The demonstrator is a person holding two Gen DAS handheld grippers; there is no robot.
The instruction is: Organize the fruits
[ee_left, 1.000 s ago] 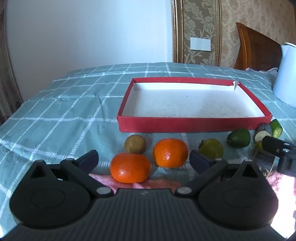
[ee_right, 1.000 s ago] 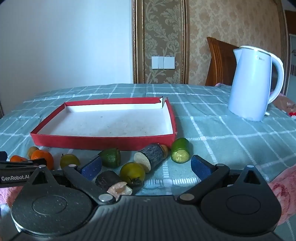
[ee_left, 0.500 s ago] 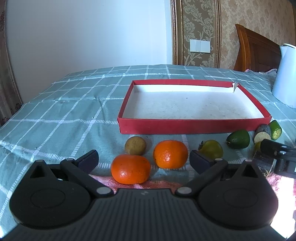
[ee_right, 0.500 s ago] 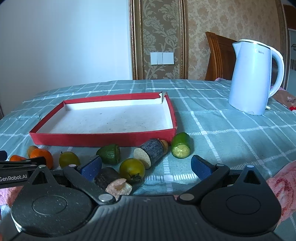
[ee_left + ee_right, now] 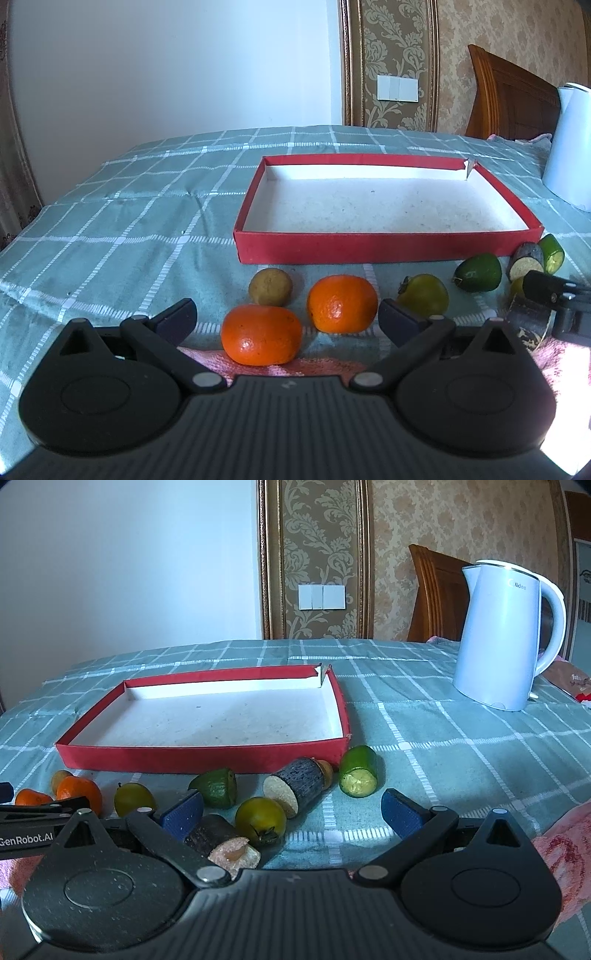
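Left tool [image 5: 286, 317] spread wide, right tool [image 5: 291, 810] spread wide, both low

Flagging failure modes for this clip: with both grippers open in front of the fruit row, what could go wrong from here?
The near orange sits close to the second orange; the left gripper closing could nudge that one away. The dark cut cylinder touches the right gripper's left finger, so it may roll. The red tray is light cardboard and could slide.
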